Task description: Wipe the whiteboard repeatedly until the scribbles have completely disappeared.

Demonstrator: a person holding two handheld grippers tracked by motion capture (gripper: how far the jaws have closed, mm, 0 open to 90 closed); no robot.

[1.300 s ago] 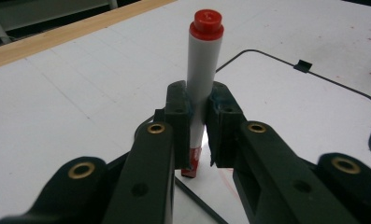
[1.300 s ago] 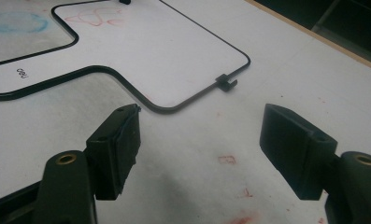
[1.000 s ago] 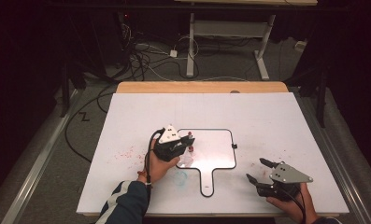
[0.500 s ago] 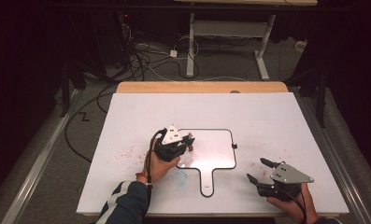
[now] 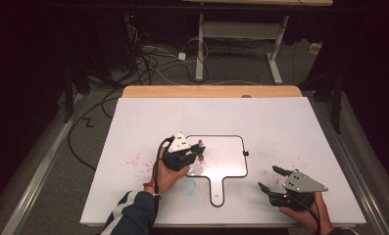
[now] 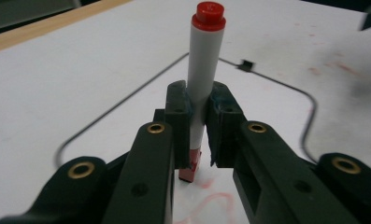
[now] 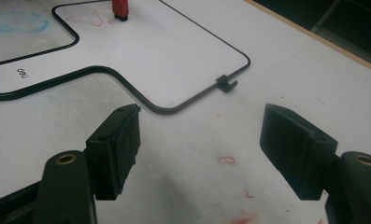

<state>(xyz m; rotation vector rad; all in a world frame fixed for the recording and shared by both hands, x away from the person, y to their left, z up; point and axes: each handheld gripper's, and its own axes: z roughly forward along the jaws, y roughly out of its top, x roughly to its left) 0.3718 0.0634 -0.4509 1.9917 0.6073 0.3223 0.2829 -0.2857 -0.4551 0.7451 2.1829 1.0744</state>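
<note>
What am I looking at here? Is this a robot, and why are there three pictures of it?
No robot: a person holds a two-jaw tool in each hand. One camera looks down from above the table; the other two ride on the tools and look along their black jaws.

On the white table lies a small paddle-shaped whiteboard with a black rim and a handle. The left gripper is shut on a red whiteboard marker, held upright with its tip on the board, where red scribbles show. The right gripper rests open near the table's front edge and holds nothing. Faint red specks and a blue smudge mark the table itself.
</note>
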